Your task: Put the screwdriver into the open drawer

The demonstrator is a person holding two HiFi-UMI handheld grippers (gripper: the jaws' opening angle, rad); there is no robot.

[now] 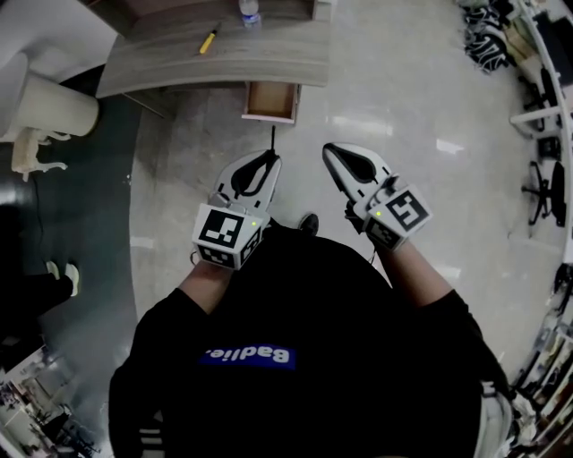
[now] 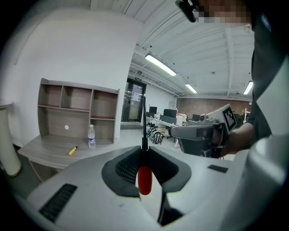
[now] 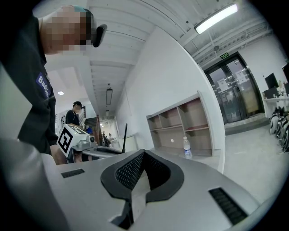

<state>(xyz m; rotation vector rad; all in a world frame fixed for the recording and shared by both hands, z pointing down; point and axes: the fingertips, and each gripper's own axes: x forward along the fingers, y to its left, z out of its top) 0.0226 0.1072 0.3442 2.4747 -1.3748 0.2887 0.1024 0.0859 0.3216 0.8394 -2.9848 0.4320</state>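
Between the pads of the left claw (image 1: 267, 161) sits the screwdriver (image 2: 144, 179): the claw pinches the red handle, and the thin black shaft projects well past the tips, aimed toward the drawer (image 1: 269, 117). The right claw (image 1: 336, 154) is pressed together with nothing in it and is held just beside the left one.

Likely faults from this position:
- Shaft strike. The shaft leads the claw, so it may hit the drawer front or the tabletop (image 1: 260, 58) edge above it if the approach is too level.
- Pivot in the grip. Only the rounded handle is held, so any contact at the shaft tip may swing the tool between the pads.
- Poor fit. The drawer looks short against the tool's length, and a tool laid askew may rest on the rim.
- Early release. Dropped from above, the tool may bounce out onto the floor.

Containers:
- Drawer: pulled out from under the tabletop, well apart from both claws; its floor shows nothing inside.
- Shelf unit (image 2: 76, 110): compartments appear empty.
- Tabletop: carries a yellow screwdriver (image 1: 209, 40) and a bottle (image 1: 250, 11).
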